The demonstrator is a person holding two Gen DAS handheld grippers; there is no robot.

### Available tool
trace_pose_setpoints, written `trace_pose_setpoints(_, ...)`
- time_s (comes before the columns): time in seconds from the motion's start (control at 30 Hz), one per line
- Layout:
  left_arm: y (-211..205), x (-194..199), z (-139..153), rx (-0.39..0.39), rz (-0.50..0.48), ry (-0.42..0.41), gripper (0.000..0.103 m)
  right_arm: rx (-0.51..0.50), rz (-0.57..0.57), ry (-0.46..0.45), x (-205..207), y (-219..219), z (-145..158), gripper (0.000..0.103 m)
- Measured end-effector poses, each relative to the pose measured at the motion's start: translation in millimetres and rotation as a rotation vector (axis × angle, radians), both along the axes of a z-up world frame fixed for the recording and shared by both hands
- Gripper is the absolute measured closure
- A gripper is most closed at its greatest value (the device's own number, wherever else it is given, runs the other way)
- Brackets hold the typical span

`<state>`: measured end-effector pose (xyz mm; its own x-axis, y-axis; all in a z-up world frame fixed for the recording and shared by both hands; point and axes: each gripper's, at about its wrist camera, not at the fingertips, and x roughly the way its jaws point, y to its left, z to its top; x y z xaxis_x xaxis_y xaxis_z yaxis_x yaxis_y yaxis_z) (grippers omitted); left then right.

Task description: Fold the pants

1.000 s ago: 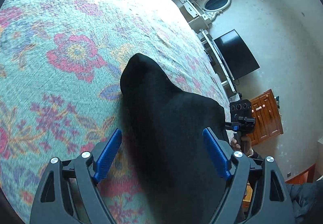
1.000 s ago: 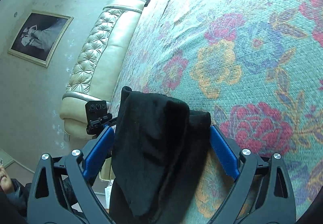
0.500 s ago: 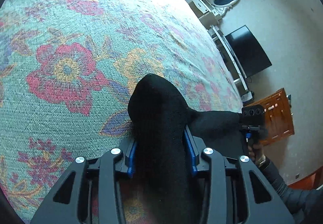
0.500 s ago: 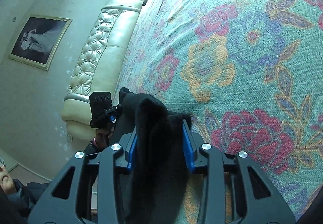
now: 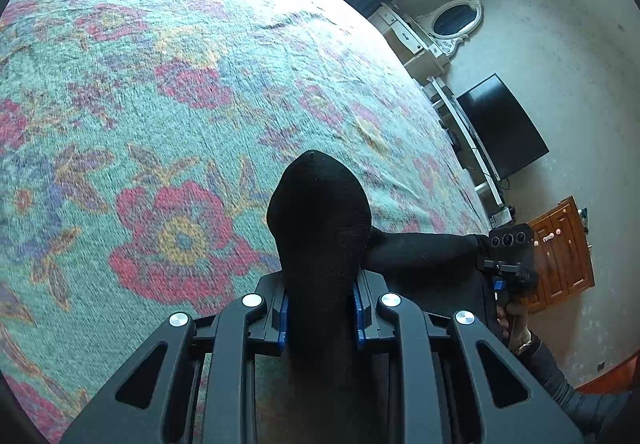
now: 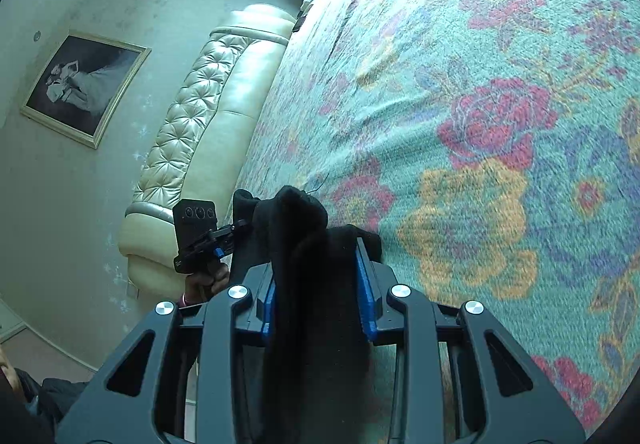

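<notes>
pants [image 5: 320, 228] are clamped between both grippers, left gripper [image 5: 320, 308] and right gripper [image 6: 318, 296], above the bedspread [image 5: 160, 91]; headboard [image 6: 200, 123] is seen left, tv [image 5: 500, 127] right.

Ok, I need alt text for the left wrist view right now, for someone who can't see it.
The left gripper is shut on a bunched fold of black pants above a floral bedspread. The fabric stretches right to the right gripper. Beyond the bed stand a dark television and a wooden cabinet.

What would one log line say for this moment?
left gripper: shut on pants | right gripper: shut on pants | pants: stretched between both, over floral bedspread
</notes>
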<state>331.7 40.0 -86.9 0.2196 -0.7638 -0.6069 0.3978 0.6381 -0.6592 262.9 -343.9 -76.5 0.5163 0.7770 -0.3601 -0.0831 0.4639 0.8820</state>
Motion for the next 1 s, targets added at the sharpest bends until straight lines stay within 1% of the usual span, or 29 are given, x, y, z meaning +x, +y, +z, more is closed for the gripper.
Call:
trace_pose_setpoints(0.17, -3.5, 33.0, 3.7, 0.023, 0.017, -0.024, 0.080, 0.010, -0.023, 0.000, 32.7, -3.3, -2.5, 0.072)
trace_pose_setpoints(0.23, -6.2, 42.1, 5.4, 0.019, 0.024, -0.040, 0.080, 0.015, -0.037, 0.003, 46.0, -7.4, -3.9, 0.072)
trace_pose_setpoints(0.33, -11.4, 53.0, 2.7, 0.028, 0.038, -0.045, 0.079, 0.032, -0.050, 0.039, 63.2, -13.1, -13.6, 0.072)
trace_pose_setpoints(0.37, -12.7, 54.7, -1.3, 0.043, 0.039, -0.042, 0.079, 0.037, -0.049, 0.050, 65.9, -14.1, -17.2, 0.072)
trace_pose_setpoints(0.43, -14.6, 56.2, -8.2, 0.053, 0.034, -0.029, 0.072, 0.061, -0.053, 0.071, 65.3, -16.8, -20.7, 0.068)
trace_pose_setpoints(0.5, -6.3, 52.3, -12.2, 0.003, 0.040, -0.011, 0.065, 0.104, -0.053, 0.076, 57.5, -20.9, -19.9, 0.055)
trace_pose_setpoints(0.53, 1.2, 49.5, -14.3, -0.035, 0.048, 0.008, 0.062, 0.127, -0.062, 0.079, 50.7, -23.8, -19.7, 0.053)
trace_pose_setpoints(0.6, 15.7, 43.1, -15.7, -0.086, 0.077, 0.036, 0.060, 0.168, -0.081, 0.085, 31.9, -29.2, -19.3, 0.041)
trace_pose_setpoints(0.63, 26.2, 35.4, -17.4, -0.099, 0.090, 0.045, 0.057, 0.177, -0.088, 0.091, 20.2, -30.4, -18.3, 0.040)
trace_pose_setpoints(0.67, 34.8, 25.9, -17.6, -0.114, 0.094, 0.053, 0.056, 0.181, -0.088, 0.095, 8.4, -29.8, -17.4, 0.036)
trace_pose_setpoints(0.7, 42.4, 15.4, -17.1, -0.117, 0.092, 0.057, 0.054, 0.175, -0.085, 0.096, -3.3, -27.5, -16.3, 0.032)
trace_pose_setpoints(0.8, 63.9, -21.7, -10.4, -0.110, 0.096, 0.039, 0.052, 0.106, -0.090, 0.103, -32.8, -14.7, -10.9, 0.030)
trace_pose_setpoints(0.83, 69.6, -34.3, -8.2, -0.109, 0.101, 0.032, 0.050, 0.085, -0.090, 0.103, -38.2, -8.7, -9.6, 0.030)
trace_pose_setpoints(0.87, 73.0, -46.5, -6.8, -0.095, 0.107, 0.026, 0.047, 0.060, -0.078, 0.107, -42.5, -1.9, -8.6, 0.030)
trace_pose_setpoints(0.97, 74.8, -71.9, -5.7, -0.040, 0.123, -0.007, 0.039, -0.083, -0.053, 0.096, -48.7, 17.6, -2.6, 0.030)
trace_pose_setpoints(1.0, 75.4, -77.1, -7.2, -0.017, 0.130, -0.024, 0.034, -0.113, -0.051, 0.092, -52.5, 21.5, -1.6, 0.030)
